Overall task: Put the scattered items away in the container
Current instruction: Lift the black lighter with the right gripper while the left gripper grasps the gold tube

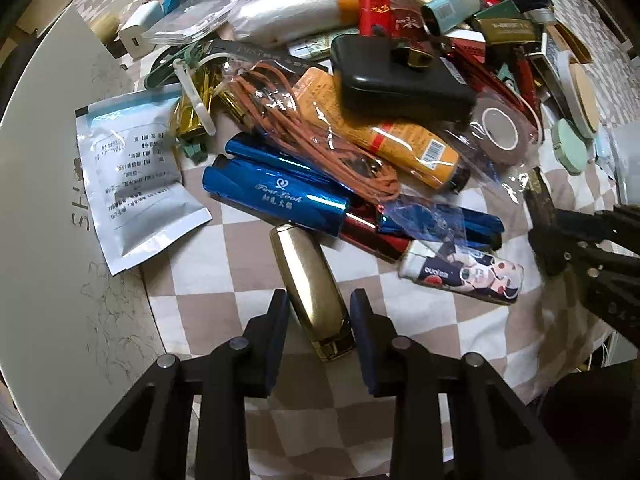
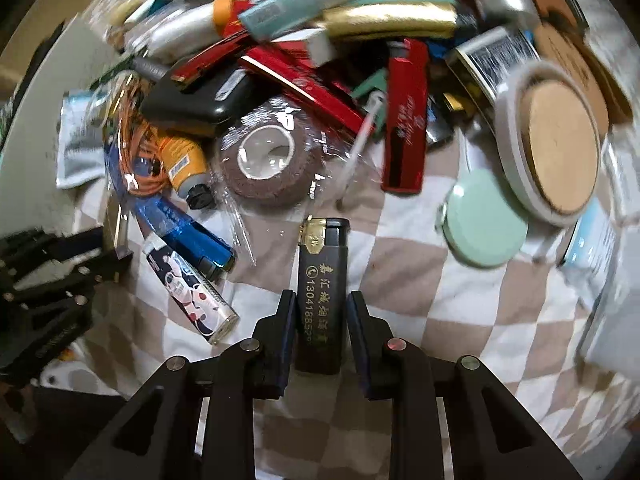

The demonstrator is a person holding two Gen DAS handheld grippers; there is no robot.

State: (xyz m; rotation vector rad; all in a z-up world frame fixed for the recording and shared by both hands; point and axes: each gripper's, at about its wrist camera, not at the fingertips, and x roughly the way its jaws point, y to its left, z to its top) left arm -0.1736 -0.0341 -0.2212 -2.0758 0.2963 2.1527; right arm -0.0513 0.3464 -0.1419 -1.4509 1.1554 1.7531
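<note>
A heap of small items covers a checkered cloth (image 1: 224, 280). My left gripper (image 1: 319, 304) has its jaws around a gold lighter (image 1: 310, 292), with small gaps on both sides. My right gripper (image 2: 321, 306) has its jaws close on both sides of a black lighter (image 2: 322, 288) with gold print and seems to hold it above the cloth. The right gripper also shows at the right edge of the left wrist view (image 1: 576, 240). A blue lighter (image 1: 276, 196), a cartoon-print lighter (image 1: 464, 272) and a brown tape roll (image 2: 264, 156) lie nearby. The container is not clearly in view.
A white round board (image 1: 48, 200) lies at the left with a white sachet (image 1: 136, 184) partly on it. A black case (image 1: 400, 76), an orange tube (image 1: 384, 128), a mint round compact (image 2: 484, 224) and a cork-topped lid (image 2: 560, 144) lie in the heap.
</note>
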